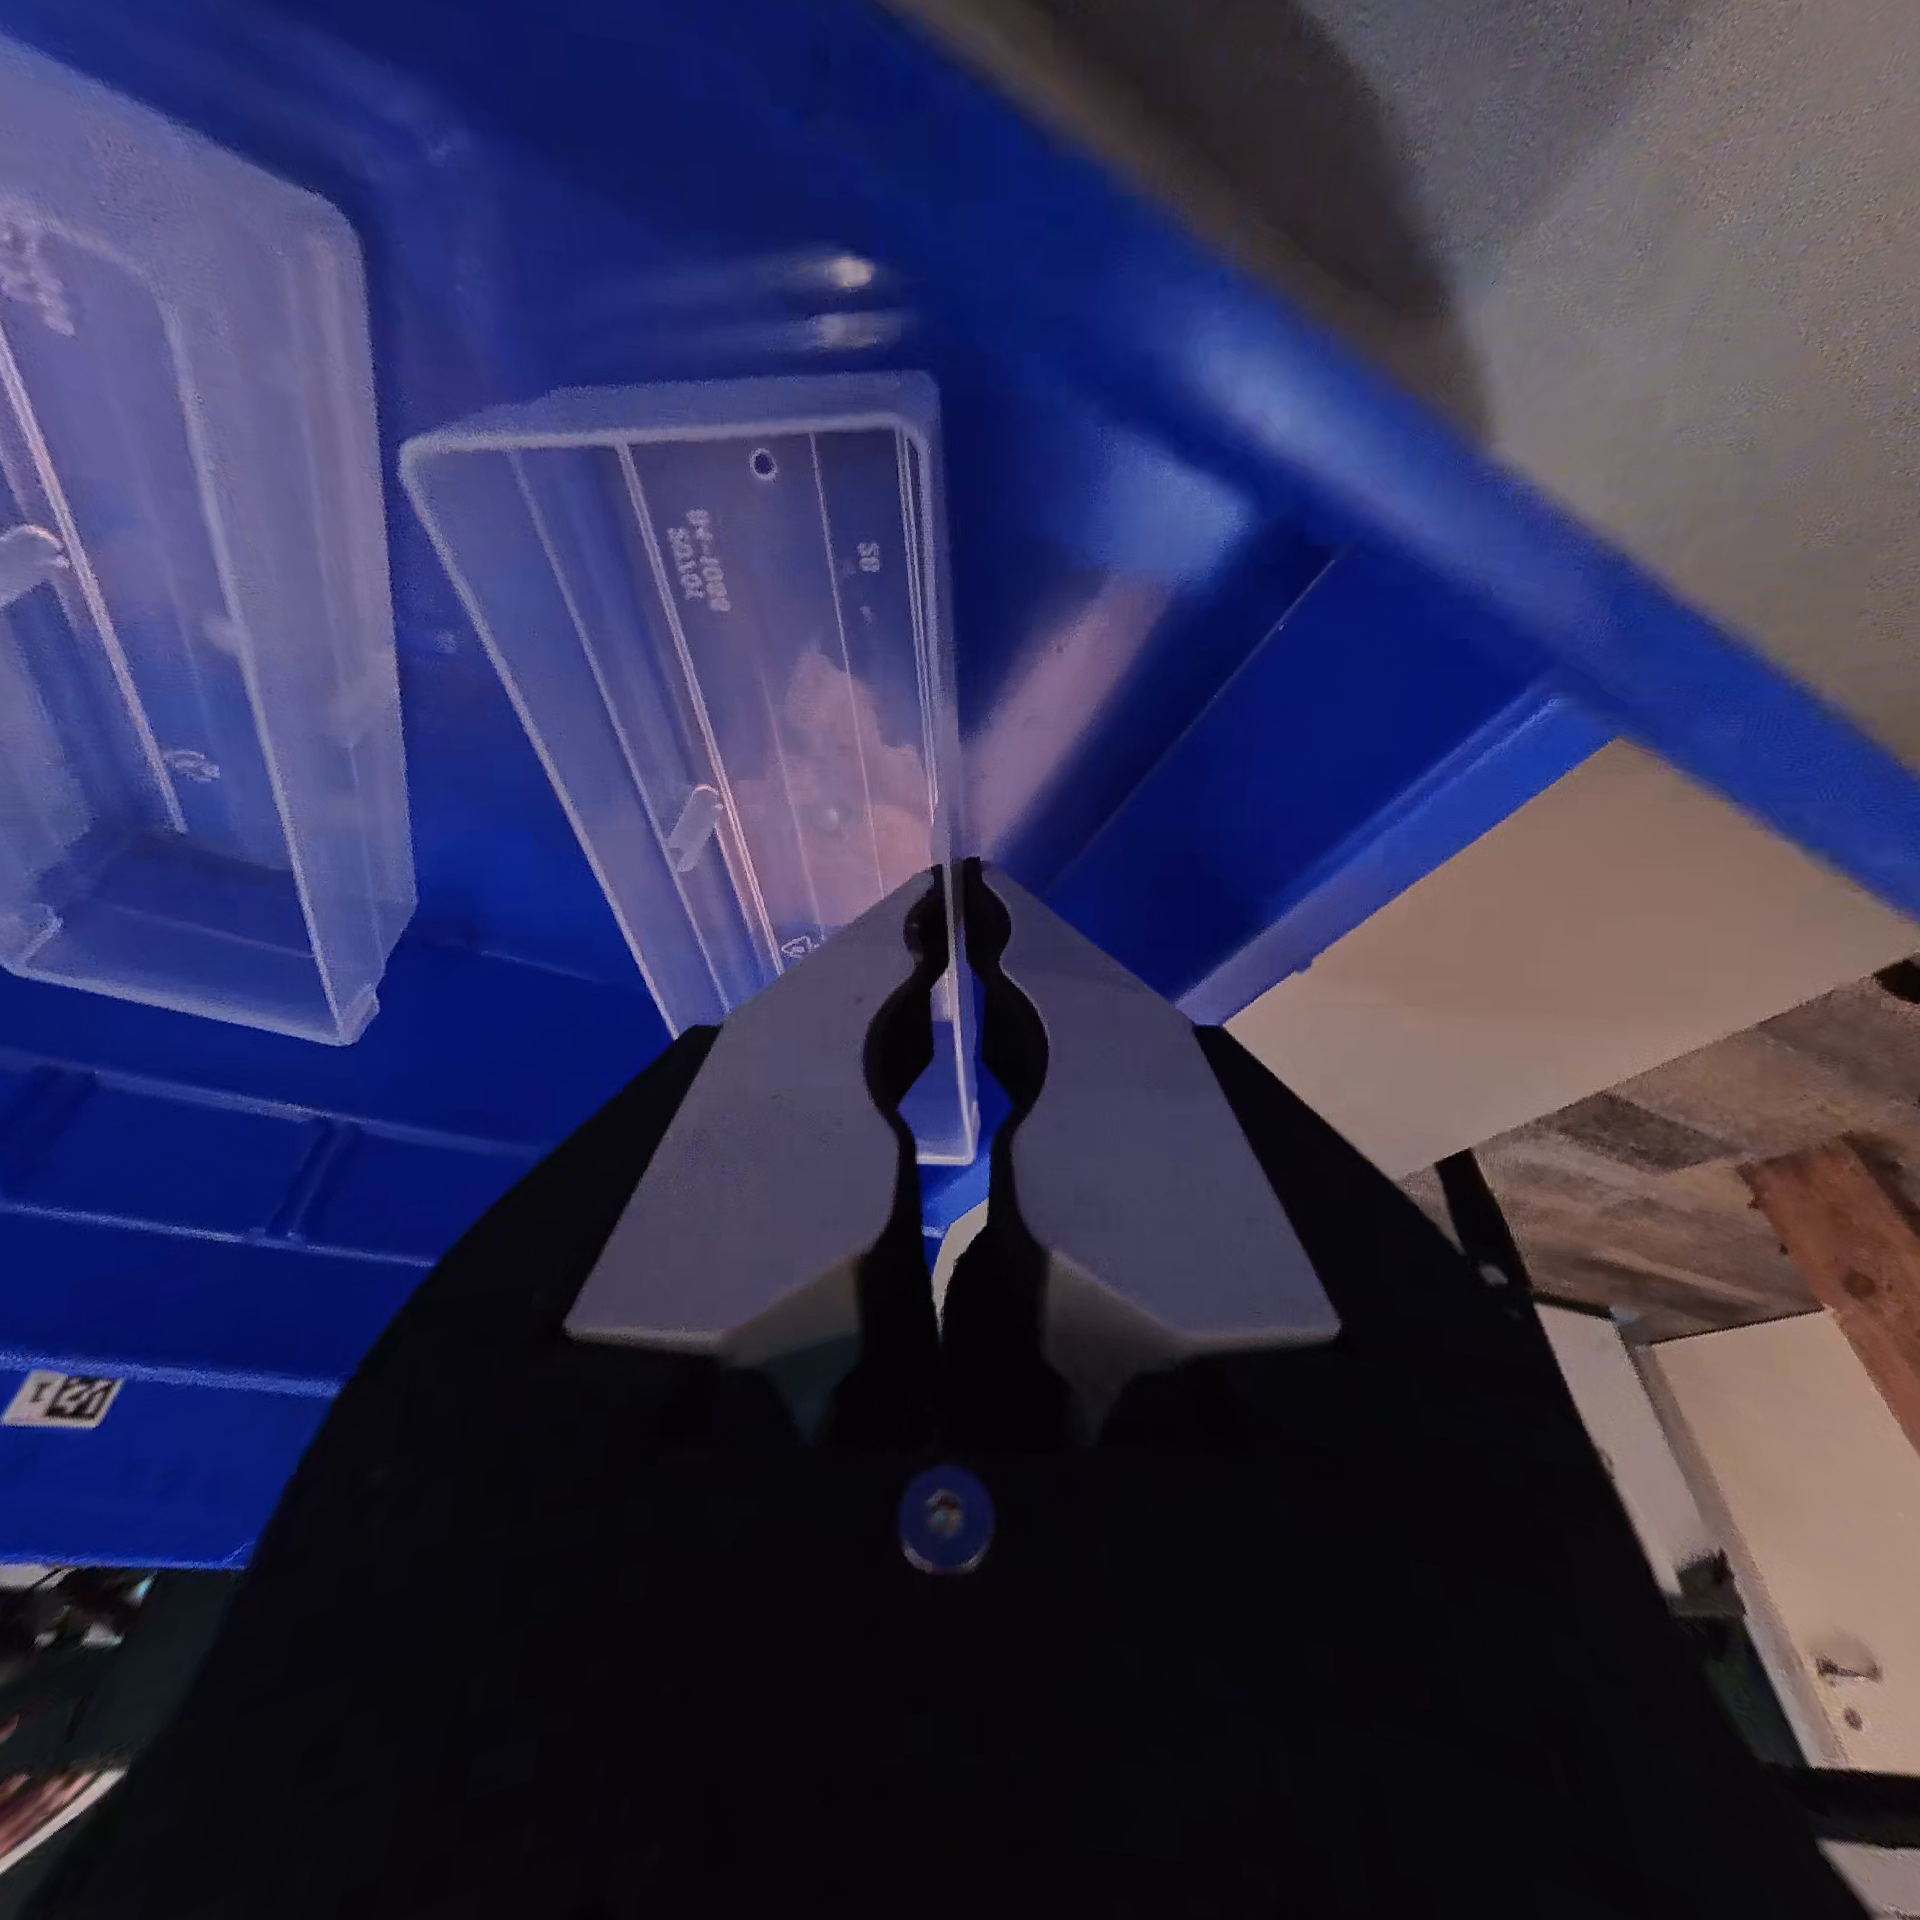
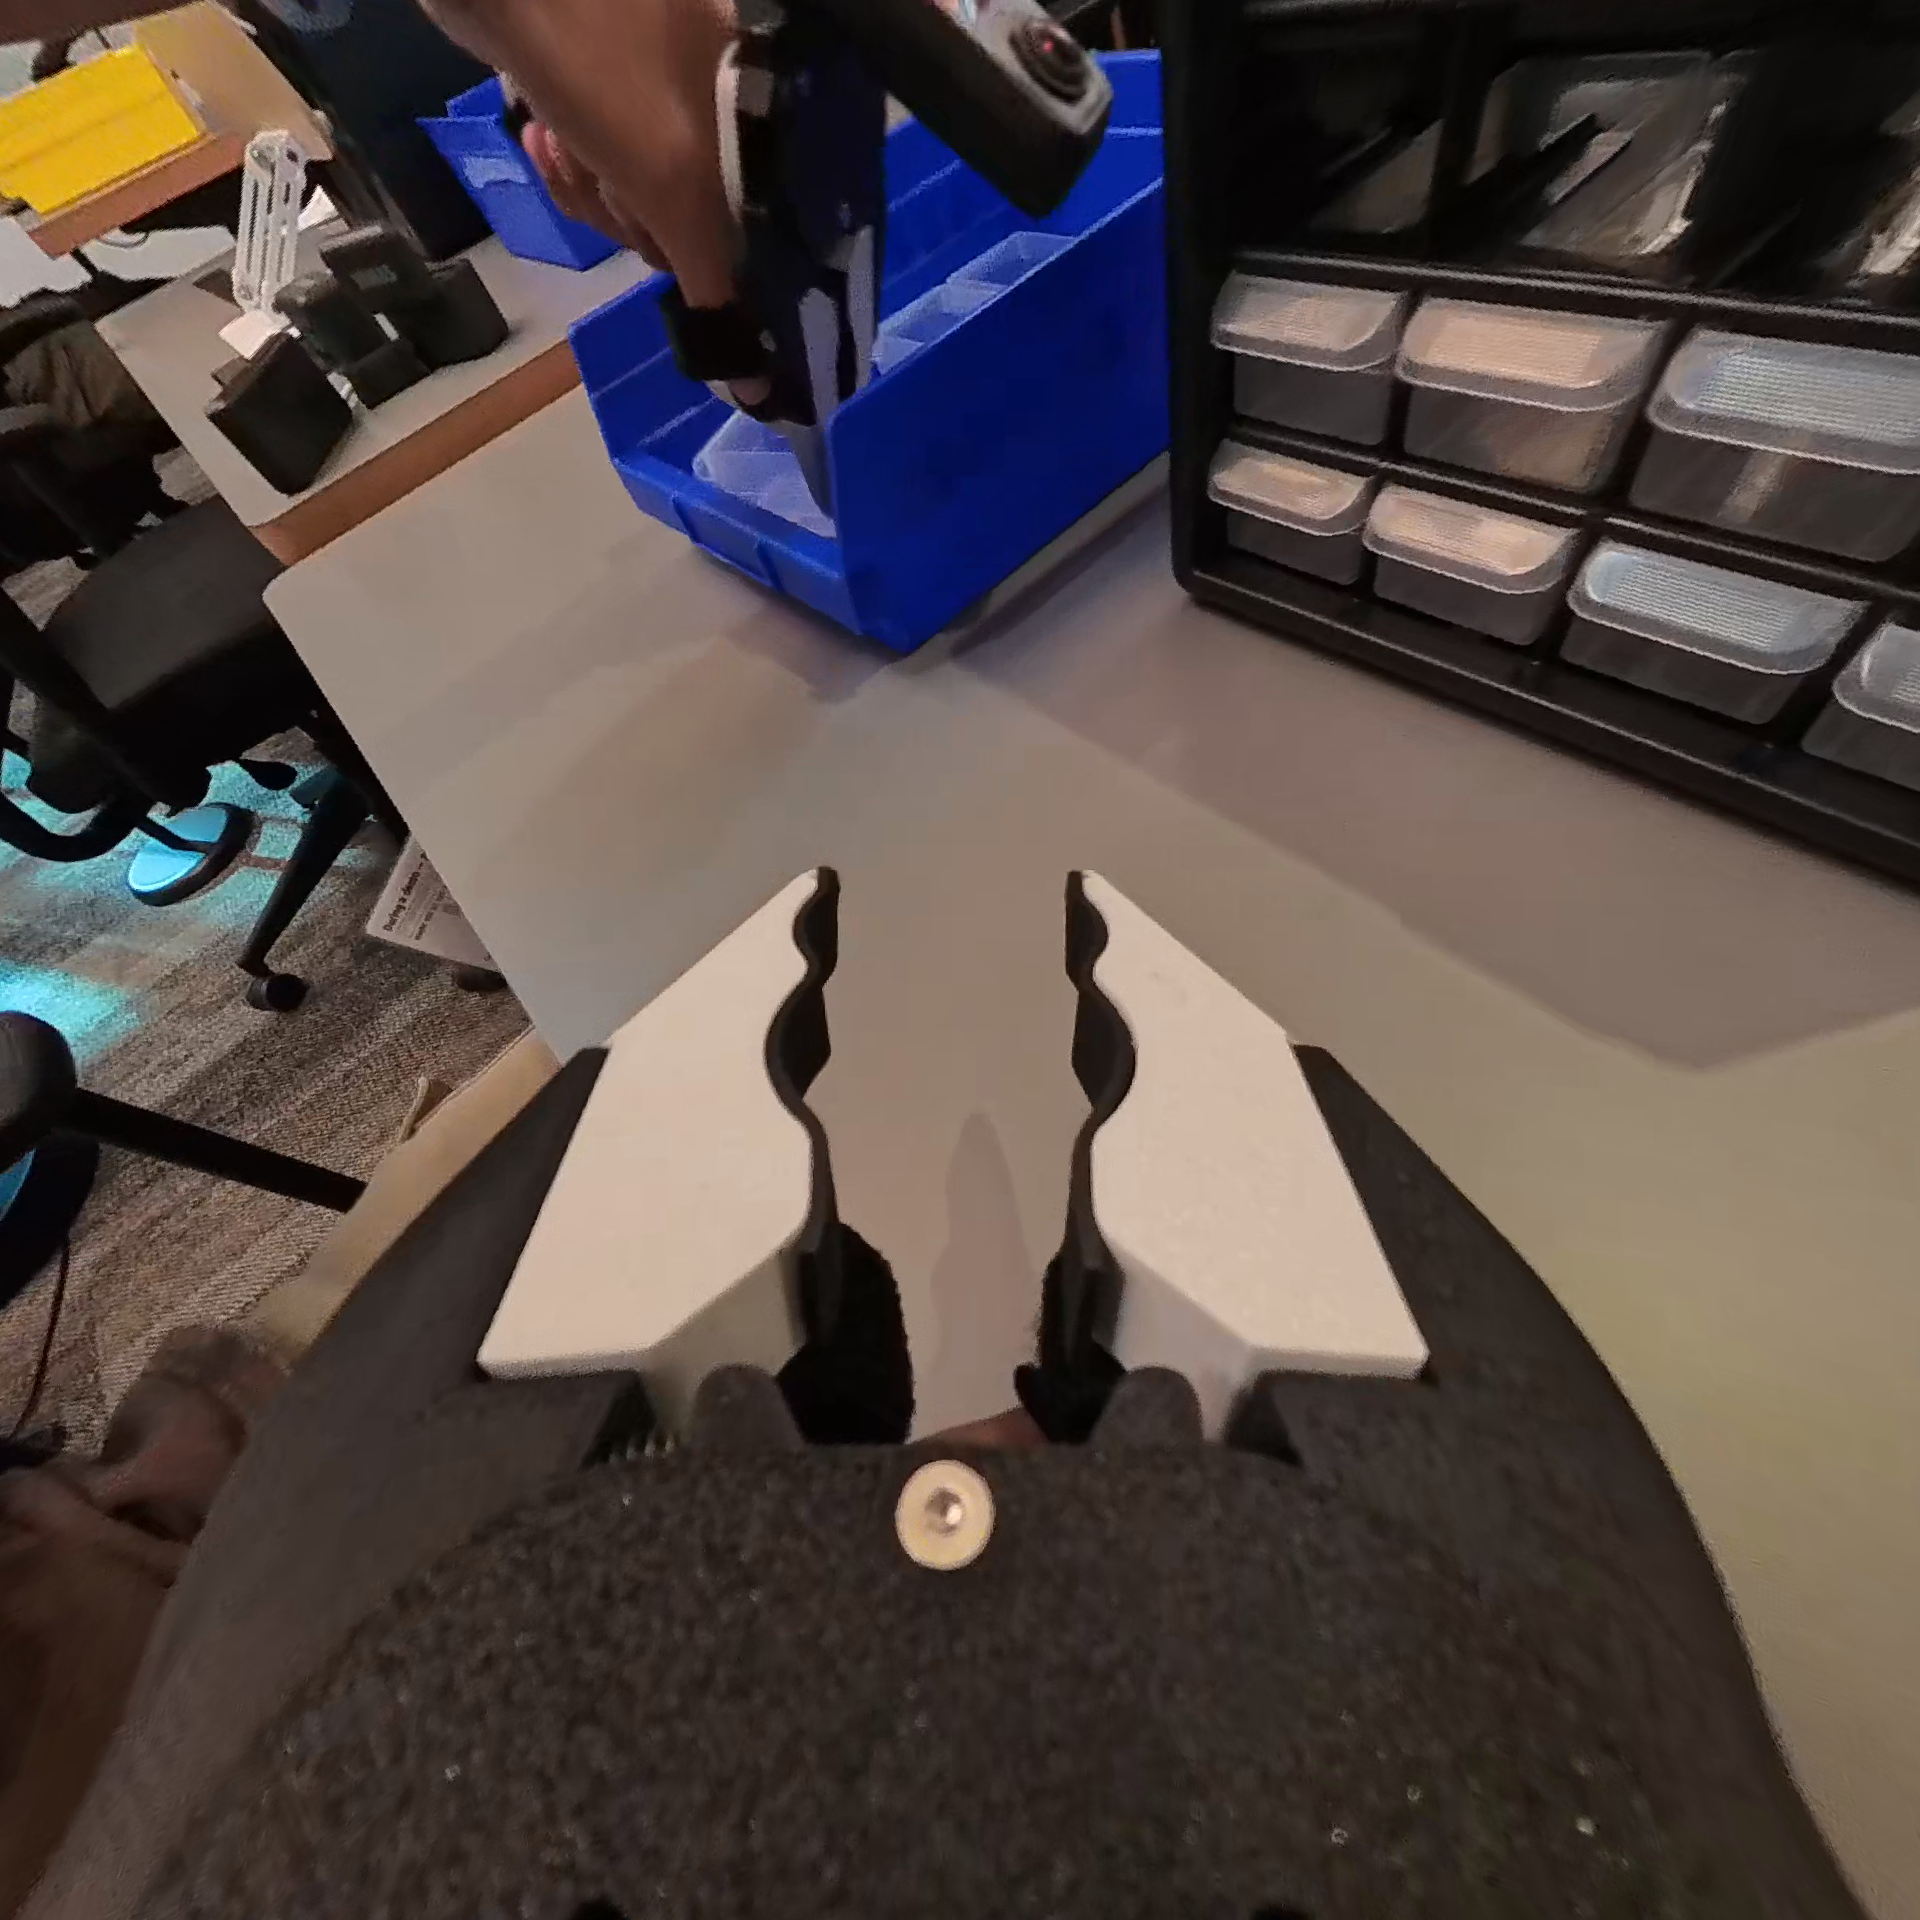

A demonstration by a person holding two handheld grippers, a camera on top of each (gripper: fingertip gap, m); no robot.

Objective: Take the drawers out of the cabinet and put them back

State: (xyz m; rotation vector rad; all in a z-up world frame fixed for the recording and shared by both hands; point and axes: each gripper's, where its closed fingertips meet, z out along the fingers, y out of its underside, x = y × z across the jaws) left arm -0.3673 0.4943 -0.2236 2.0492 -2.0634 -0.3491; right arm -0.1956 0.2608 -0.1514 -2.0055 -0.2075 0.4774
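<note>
My left gripper [image 1: 954,883] is shut on the thin side wall of a clear plastic drawer [image 1: 717,665] inside the blue bin [image 1: 1195,343]. A second clear drawer [image 1: 208,582] lies in the bin to its left. In the right wrist view the left gripper [image 2: 816,457] reaches down into the blue bin [image 2: 966,488], held by a hand [image 2: 623,135]. The black cabinet [image 2: 1226,416] stands right of the bin, with several clear drawers [image 2: 1527,384] in its lower rows and empty slots [image 2: 1558,135] in the top row. My right gripper [image 2: 951,894] is open and empty above the grey table [image 2: 644,748].
A second blue bin [image 2: 520,177] sits farther back. Black blocks [image 2: 281,405] and a white stand [image 2: 265,218] sit on a neighbouring desk at the left. Office chairs [image 2: 145,644] stand on the carpet off the table's left edge.
</note>
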